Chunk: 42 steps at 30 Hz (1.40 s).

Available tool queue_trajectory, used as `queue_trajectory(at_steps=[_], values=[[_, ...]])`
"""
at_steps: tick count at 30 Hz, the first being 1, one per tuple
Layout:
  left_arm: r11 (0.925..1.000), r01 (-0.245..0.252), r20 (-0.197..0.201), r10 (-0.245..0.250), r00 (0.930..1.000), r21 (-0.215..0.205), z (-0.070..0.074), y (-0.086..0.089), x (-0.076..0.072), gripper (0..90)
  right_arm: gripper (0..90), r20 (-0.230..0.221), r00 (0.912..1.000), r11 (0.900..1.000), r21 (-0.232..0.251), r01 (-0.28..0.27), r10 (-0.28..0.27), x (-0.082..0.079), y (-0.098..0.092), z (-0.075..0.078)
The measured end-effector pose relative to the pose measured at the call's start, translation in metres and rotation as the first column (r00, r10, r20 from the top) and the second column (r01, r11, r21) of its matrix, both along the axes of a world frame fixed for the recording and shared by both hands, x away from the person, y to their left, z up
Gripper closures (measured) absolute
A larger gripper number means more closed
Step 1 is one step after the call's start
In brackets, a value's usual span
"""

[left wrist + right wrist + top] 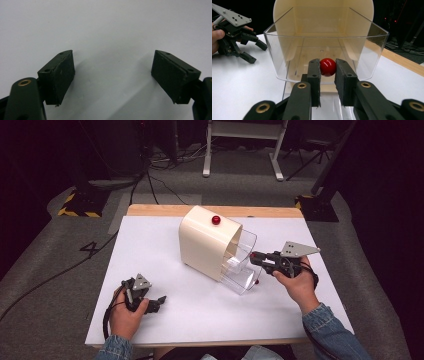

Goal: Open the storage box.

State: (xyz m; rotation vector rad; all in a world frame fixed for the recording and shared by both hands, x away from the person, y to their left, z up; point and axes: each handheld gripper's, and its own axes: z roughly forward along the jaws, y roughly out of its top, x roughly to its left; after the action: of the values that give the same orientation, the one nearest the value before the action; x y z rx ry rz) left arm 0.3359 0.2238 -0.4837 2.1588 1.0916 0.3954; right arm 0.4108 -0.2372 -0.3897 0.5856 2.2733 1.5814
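Right gripper view: right gripper (328, 68) jaws clamped on red knob (328, 67) at front of clear drawer (372, 50), drawer pulled out of cream housing (205, 245). High view: housing at table (150, 250) centre, second red knob (216, 220) on top. Left gripper (159, 302) at 7 o'clock, jaws apart, resting over bare white surface.

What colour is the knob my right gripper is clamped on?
Glossy red: the knob on the clear drawer, best seen in the right gripper view.

Grey carpet (50, 250); white desk legs (240, 150)
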Motion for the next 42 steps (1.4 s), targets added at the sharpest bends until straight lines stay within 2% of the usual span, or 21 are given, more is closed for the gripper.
queue_trajectory(at_steps=[13, 24, 28, 42], values=[[1.0000, -0.001, 0.000, 0.001, 1.0000, -0.001, 0.000, 0.000, 0.000, 19.2, 75.0, -0.008, 0.9999, 1.000, 0.000, 0.013, -0.013, -0.015, -0.019, 0.000], [1.0000, -0.001, 0.001, 0.001, 1.0000, -0.001, 0.000, 0.000, 0.000, 19.2, 73.8, -0.041, 0.9989, 1.000, -0.007, 0.022, -0.022, -0.014, -0.026, -0.012], [1.0000, -0.001, 0.001, 0.001, 1.0000, -0.001, 0.000, 0.000, 0.000, 19.2, 63.9, -0.037, 0.9980, 0.998, -0.027, 0.051, -0.052, -0.013, -0.028, -0.015], [1.0000, 0.000, 0.006, -0.001, 1.0000, 0.003, 0.000, 0.000, 0.000, 19.2, 52.8, -0.031, 0.9965, 0.996, -0.052, 0.075, -0.077, -0.014, -0.032, -0.022]])
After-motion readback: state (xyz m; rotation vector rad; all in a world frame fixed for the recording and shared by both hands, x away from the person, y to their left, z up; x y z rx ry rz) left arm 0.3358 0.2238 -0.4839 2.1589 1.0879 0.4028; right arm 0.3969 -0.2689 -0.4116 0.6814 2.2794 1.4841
